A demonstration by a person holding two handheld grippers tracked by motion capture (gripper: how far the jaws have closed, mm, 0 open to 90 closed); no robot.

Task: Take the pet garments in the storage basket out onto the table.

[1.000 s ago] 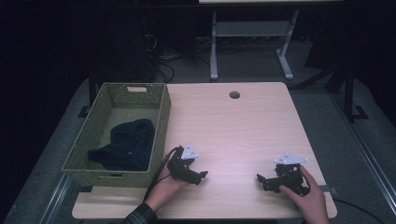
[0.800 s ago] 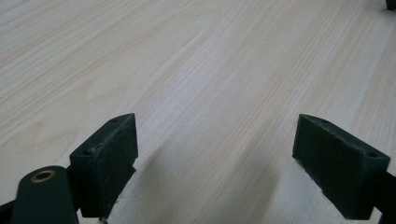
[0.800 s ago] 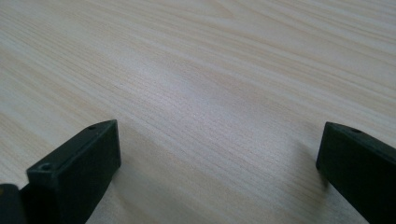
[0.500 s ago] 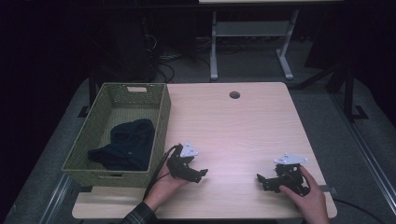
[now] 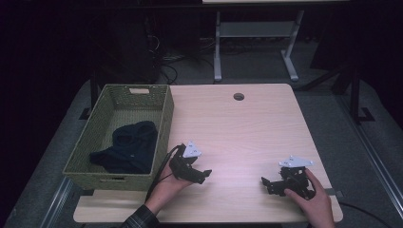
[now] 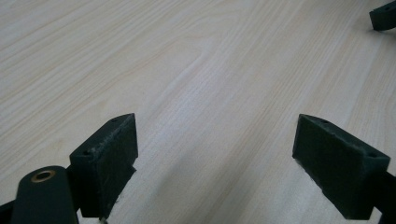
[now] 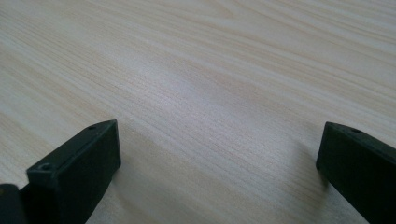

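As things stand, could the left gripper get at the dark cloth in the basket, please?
Probably yes. The left gripper sits on the table just beside the basket, jaws open and empty. The cloth lies uncovered in the open-topped basket; only the near wall stands between, so the gripper would need to lift over it.

One table carries one green woven basket at its left — one dark cloth inside. Two grippers — the left gripper and the right gripper.
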